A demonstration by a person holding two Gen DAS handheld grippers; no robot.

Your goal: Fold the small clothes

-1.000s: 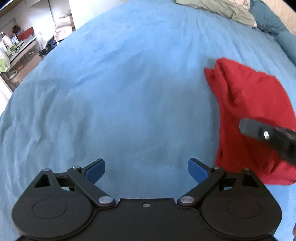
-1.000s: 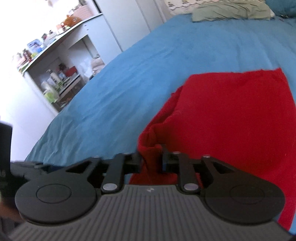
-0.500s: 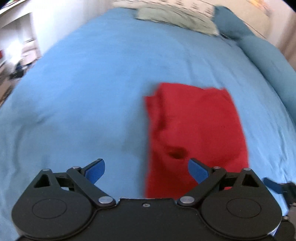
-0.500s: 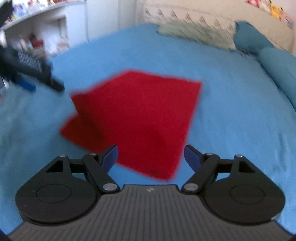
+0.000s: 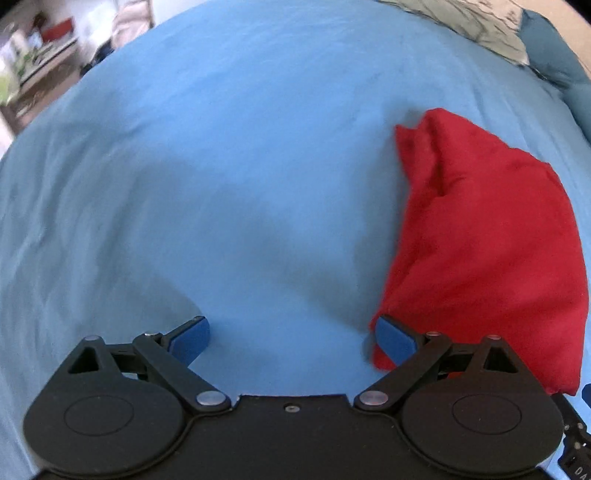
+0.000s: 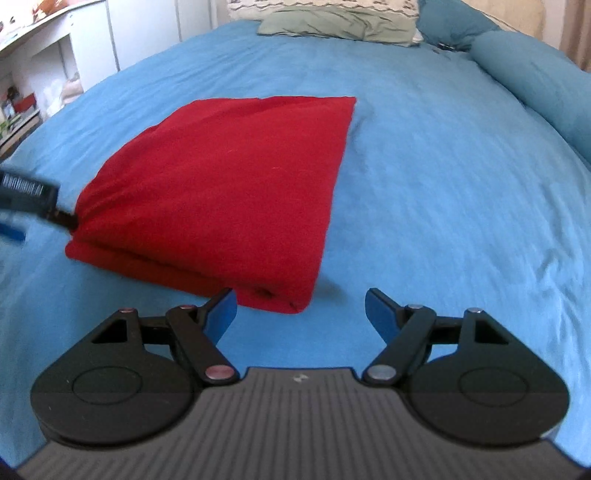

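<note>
A folded red garment (image 6: 229, 184) lies flat on the blue bedspread (image 6: 424, 184). In the left wrist view the red garment (image 5: 487, 240) is at the right, its near corner beside my left gripper's right fingertip. My left gripper (image 5: 291, 341) is open and empty over bare bedspread (image 5: 221, 166). My right gripper (image 6: 300, 312) is open and empty, just in front of the garment's near right corner. The left gripper's body (image 6: 29, 194) shows at the left edge of the right wrist view, touching the garment's left side.
A grey-green pillow (image 6: 332, 22) and a rolled blue duvet (image 6: 535, 81) lie at the head and right side of the bed. White shelves with clutter (image 6: 22, 92) stand off the left side of the bed.
My right gripper let go of the red garment's edge, opened and drew back. The garment now lies flat and folded. My left gripper swung towards the garment and back left, staying open.
</note>
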